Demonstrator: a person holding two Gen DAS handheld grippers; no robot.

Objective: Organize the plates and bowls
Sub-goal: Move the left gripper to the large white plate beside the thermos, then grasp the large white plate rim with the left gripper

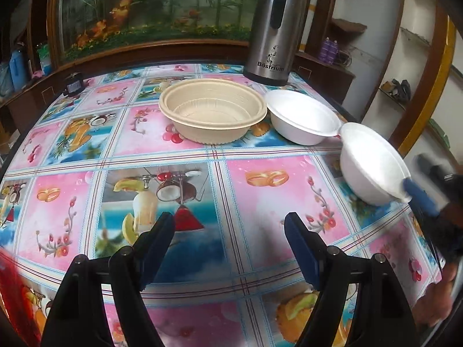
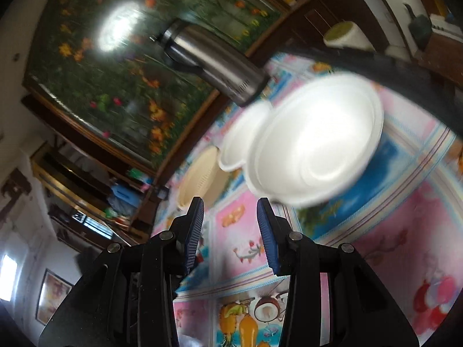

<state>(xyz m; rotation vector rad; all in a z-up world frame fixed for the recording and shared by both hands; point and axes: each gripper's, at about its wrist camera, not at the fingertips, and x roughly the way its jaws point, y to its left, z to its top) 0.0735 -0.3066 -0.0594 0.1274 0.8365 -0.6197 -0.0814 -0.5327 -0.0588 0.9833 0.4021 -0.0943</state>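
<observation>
Your left gripper (image 1: 228,228) hangs released over the surface (image 1: 202,156), nothing between its jaws. At two o'clock, your right gripper (image 2: 230,211) is at the nearer white bowl (image 1: 373,162); whether it grasps the rim, you cannot tell. The beige bowl (image 1: 212,110) sits at twelve.

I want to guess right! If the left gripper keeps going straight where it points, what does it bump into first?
Probably just the tablecloth: the left gripper is open and points down at bare cloth, short of the beige bowl.
</observation>
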